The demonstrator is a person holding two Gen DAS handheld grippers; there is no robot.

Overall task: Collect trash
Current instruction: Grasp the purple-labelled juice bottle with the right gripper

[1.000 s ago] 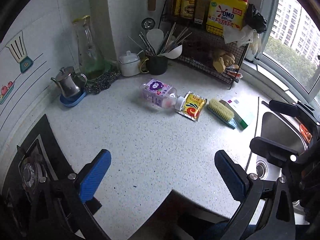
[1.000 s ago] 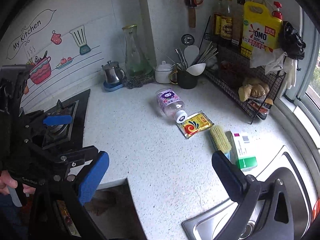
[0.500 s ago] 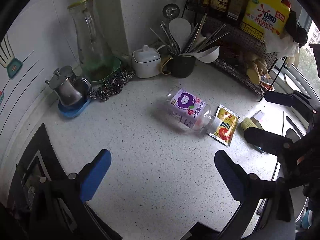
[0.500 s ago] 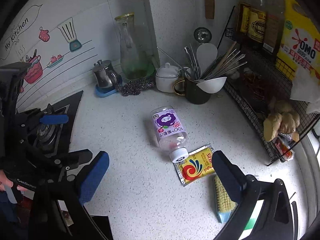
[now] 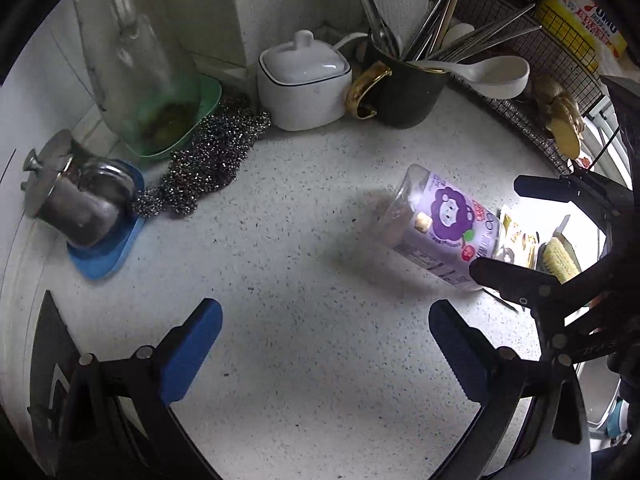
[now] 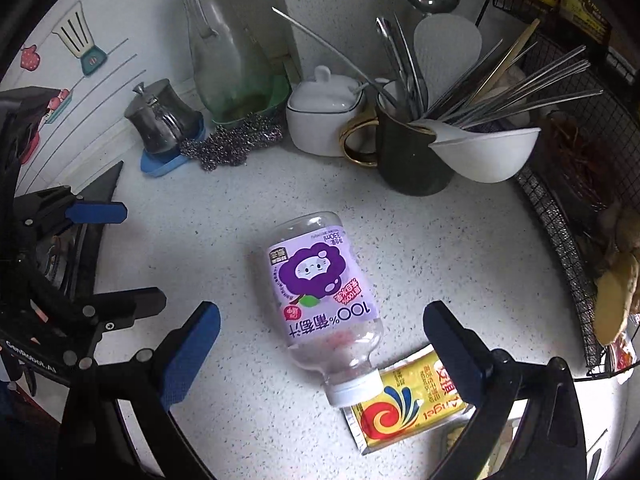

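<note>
Two handheld grippers are being shown, each built from matte black linkage arms. The left gripper (image 5: 326,344) is being finished with blue ribbed pads (image 5: 188,350) on its fingers, and silver screw heads are being seen at the pivots. The right gripper (image 6: 320,344) is being fitted with a bright blue pad (image 6: 188,350) on one finger and a darker navy pad on the other. White lettering is being displayed on the left gripper's black frame in the right wrist view, partly legible as "GenRobot.AI".
</note>
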